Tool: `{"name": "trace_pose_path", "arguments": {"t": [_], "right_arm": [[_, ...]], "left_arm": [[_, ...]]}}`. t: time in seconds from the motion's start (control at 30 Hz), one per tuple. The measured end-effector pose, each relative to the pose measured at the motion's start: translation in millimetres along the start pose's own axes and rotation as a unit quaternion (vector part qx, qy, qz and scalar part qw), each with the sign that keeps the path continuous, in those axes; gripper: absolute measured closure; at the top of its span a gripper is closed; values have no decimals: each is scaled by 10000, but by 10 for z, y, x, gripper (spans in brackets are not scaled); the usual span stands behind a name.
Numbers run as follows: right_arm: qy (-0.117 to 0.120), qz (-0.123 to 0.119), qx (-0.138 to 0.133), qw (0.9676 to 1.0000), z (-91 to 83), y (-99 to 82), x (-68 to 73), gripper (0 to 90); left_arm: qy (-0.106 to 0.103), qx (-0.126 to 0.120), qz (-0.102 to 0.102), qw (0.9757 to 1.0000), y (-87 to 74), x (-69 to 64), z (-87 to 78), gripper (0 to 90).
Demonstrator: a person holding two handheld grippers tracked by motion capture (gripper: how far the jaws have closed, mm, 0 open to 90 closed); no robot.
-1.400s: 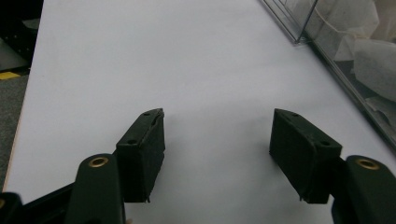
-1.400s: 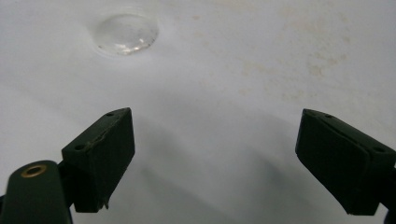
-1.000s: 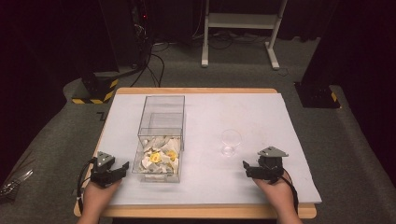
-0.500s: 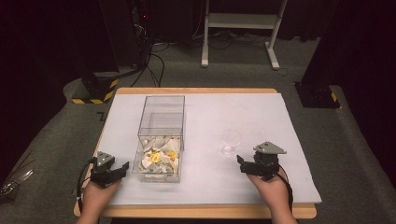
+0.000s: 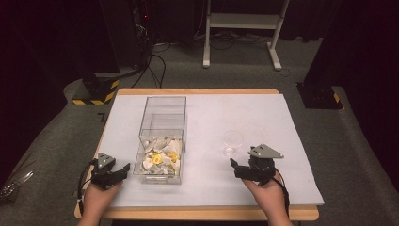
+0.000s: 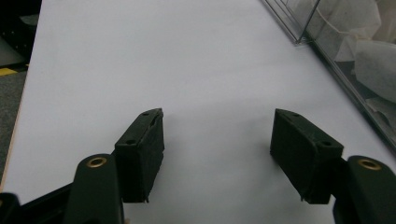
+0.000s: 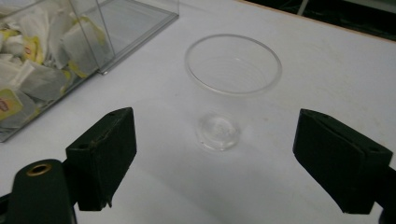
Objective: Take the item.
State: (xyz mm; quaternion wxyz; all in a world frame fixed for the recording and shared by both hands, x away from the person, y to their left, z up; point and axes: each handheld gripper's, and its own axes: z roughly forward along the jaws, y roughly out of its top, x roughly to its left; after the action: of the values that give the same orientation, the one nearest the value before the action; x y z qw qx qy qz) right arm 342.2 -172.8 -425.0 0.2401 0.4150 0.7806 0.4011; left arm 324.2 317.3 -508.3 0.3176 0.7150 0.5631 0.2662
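Your right gripper (image 5: pixel 241 168) has slid left, toward the clear cup (image 5: pixel 232 142) at centre right; its jaws gape, empty. Your left gripper (image 5: pixel 117 170), open too, waits lower left beside the tea-bag box (image 5: pixel 162 136). Nothing is gripped yet; everything remains ahead.

A white table cover (image 5: pixel 263 117) lies on the wooden table (image 5: pixel 197 91); a white stand (image 5: pixel 242 28) behind.

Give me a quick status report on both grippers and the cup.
Left gripper open, empty, beside the clear box of tea bags. Right gripper open, facing the clear cup, not touching. Cup upright, empty. Nothing between.
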Motion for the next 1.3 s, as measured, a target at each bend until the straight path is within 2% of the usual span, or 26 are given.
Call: {"name": "trace_pose_path", "arguments": {"t": [0.13, 0.3, 0.7, 1.0, 1.3], "right_arm": [[109, -100, -81, 9999, -5, 65, 96, 138], [195, -116, -109, 9997, 29, 131, 191, 139], [435, -218, -201, 9986, 171, 273, 398, 139], [761, -296, -289, 9962, 243, 365, 587, 134], [986, -425, -246, 9939, 319, 436, 767, 133]], "left_arm": [[40, 2, -20, 10000, 1, 4, 2, 325], [21, 13, -16, 10000, 2, 10, 1, 323], [21, 17, -24, 10000, 0, 10, -1, 319], [39, 2, -23, 10000, -2, 7, -1, 319], [28, 7, -26, 10000, -2, 9, -2, 319]]}}
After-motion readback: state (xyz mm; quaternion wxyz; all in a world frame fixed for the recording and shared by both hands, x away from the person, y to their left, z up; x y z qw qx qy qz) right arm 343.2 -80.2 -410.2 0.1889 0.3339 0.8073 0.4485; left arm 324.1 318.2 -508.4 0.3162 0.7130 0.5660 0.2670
